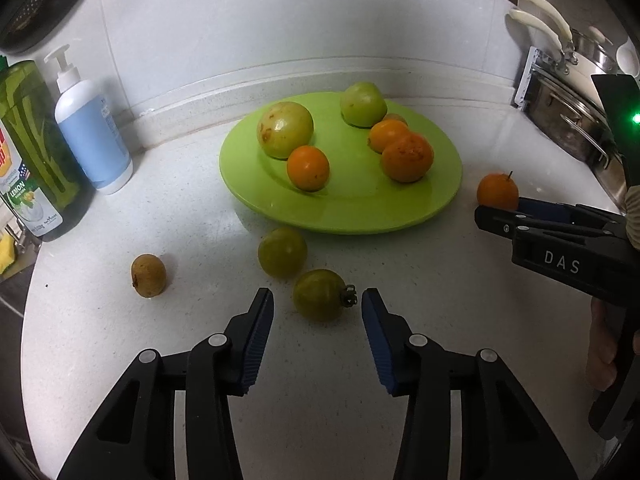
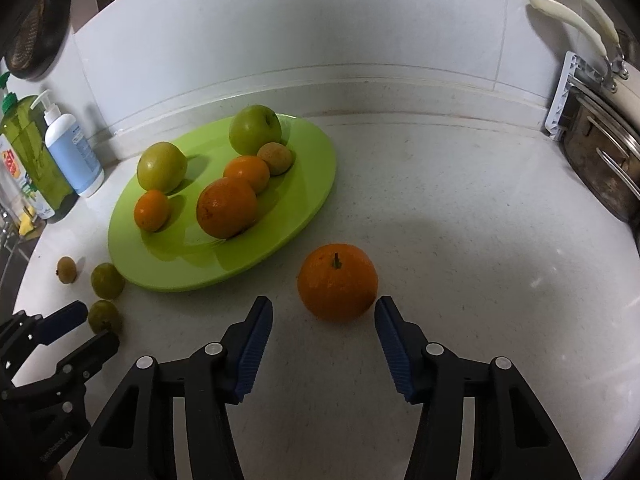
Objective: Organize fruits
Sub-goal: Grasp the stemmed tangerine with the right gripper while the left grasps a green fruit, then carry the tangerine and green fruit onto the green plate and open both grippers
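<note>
A: Biggest first. White table (image 1: 460,320), green plate (image 1: 348,216) far-centre with two green apples, three oranges and a small brownish fruit already on it. Pump bottle (image 1: 90,128) far left, pans far right.

B: Loose fruit?

A: Four, all on the table. Stemmed orange (image 2: 338,286) right of the plate, near edge. Green fruit with a dry calyx (image 1: 320,294), a second green fruit (image 1: 282,252) just beyond it by the plate rim, small brown fruit (image 1: 148,275) off to the left.

B: Handling?

A: The orange looks firm and round, and will probably roll; I'd grip across the widest part, clear of the stem. The calyx fruit is smaller, likely smooth-skinned and light; take it at its sides, avoiding the calyx.

B: Claws?

A: Right claw (image 2: 324,308) spread apart, orange just ahead of the tips, right pad close, no clear contact. Left claw (image 1: 318,300) apart too, calyx fruit between the tips, gap both sides. Neither holds anything.
</note>
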Motion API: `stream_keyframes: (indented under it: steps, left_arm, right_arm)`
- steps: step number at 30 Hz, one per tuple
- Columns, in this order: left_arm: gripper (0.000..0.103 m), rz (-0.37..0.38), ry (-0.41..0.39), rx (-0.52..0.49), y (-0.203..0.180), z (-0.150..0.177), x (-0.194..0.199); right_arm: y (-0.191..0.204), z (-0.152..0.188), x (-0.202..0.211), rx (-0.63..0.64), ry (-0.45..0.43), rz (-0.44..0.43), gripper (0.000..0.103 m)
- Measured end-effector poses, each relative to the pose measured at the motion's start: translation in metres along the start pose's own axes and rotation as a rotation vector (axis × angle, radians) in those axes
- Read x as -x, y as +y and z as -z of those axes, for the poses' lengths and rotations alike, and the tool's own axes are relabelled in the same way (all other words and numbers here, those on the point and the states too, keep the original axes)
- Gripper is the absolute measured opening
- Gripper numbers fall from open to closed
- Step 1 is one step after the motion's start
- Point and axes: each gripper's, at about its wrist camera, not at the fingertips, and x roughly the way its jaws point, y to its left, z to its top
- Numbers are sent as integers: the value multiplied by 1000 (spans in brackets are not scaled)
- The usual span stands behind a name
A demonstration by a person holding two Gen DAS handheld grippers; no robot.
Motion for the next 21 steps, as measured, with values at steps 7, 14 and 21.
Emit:
stream_keyframes:
  steps: [7,14,21]
  left_arm:
    - [39,14,15,-9,-4,0,-6]
    - [33,27,20,-7,-3,-1,-9]
    - [29,34,7,6,0,0,-3]
  right_arm:
    - [-1,-4,-11,16,4,17,49]
    - [0,-6,-12,24,0,21,43]
    - [5,-3,-1,31,-7,-2,43]
